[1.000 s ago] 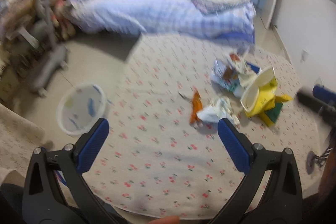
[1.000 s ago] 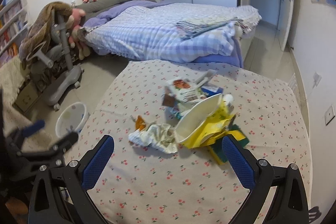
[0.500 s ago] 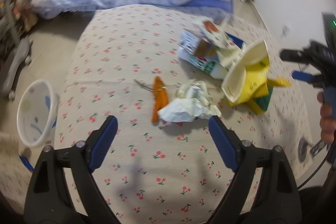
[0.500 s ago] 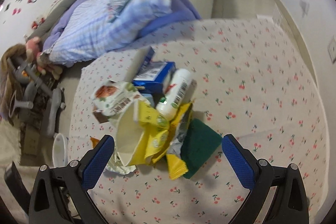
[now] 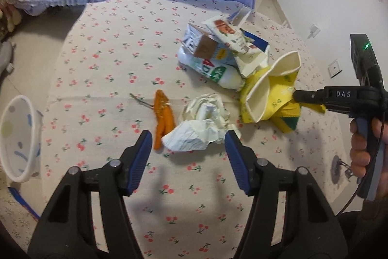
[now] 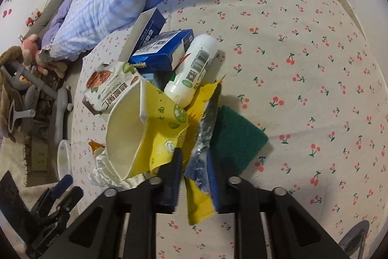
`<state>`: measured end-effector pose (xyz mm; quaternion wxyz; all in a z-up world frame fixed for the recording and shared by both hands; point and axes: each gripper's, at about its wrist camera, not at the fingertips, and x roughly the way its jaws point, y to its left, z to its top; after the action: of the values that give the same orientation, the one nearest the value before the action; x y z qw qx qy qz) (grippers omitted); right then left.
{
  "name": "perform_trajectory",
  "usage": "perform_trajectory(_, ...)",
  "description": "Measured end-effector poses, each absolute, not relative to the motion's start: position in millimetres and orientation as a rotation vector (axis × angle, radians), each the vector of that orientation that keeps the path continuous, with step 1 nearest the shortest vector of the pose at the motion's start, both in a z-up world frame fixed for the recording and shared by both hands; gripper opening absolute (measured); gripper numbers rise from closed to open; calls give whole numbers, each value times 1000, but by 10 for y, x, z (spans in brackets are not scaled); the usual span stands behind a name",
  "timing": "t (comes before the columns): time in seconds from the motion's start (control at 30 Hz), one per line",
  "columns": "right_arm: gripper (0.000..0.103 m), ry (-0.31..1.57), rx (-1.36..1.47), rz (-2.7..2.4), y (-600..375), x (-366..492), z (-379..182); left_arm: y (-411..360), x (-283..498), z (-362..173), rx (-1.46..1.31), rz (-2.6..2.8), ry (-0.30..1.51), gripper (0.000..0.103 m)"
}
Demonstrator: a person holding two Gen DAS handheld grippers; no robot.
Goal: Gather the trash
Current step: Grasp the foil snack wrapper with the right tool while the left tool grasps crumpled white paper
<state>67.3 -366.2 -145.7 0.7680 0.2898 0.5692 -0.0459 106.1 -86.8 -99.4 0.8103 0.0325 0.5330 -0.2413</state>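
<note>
Bedroom, cherry-print worktop (image 5: 101, 79) fills frame middle. Left view: left tool (image 5: 188, 140) half open, jaws just been closing, nothing gripped; crumpled white paper (image 5: 201, 123) lies just ahead between blue pads, orange peel (image 5: 163, 116) beside it. Paper looks light, soft; pinch bunched middle. White bin (image 5: 17, 137) at left edge.

Right view: right tool (image 6: 194, 182) just closed, pinching thin yellow wrapper (image 6: 197, 200) at bottom corner. Wrapper crinkly, slippery, foil inside. Green scrub pad (image 6: 237, 135) touching it.
</note>
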Motion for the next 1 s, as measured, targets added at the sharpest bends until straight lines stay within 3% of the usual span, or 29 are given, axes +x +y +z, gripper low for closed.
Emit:
perform_trajectory(0.07, 8, 1219, 632, -97, -3653, 679, -1417, -913, 1075, -1025, 65, -537, 1150, 63)
perform_trajectory(0.27, 6, 1116, 621, -109, -3693, 569, -1082, -1077, 1089, -1162, 128, -542, 1150, 62)
perform_trajectory(0.3, 6, 1103, 624, -104, -3694, 554, -1039, -1082, 1096, -1191, 136, -535, 1150, 54)
perform_trajectory(0.33, 6, 1092, 623, -103, -3700, 544, -1008, -1098, 1110, -1226, 145, -531, 1159, 39)
perform_trajectory(0.4, 6, 1045, 592, -113, -3703, 481, -864, -1076, 1141, -1291, 138, -528, 1184, 23)
perform_trajectory(0.5, 6, 1003, 554, -111, -3670, 447, -742, -1006, 1151, -1310, 104, -528, 1185, 17)
perform_trajectory(0.73, 6, 950, 526, -57, -3541, 399, -606, -859, 1060, -1118, 50, -571, 1188, 15)
perform_trajectory(1.0, 6, 880, 510, -16, -3367, 406, -427, -446, 1069, -805, -258, -707, 1252, 15)
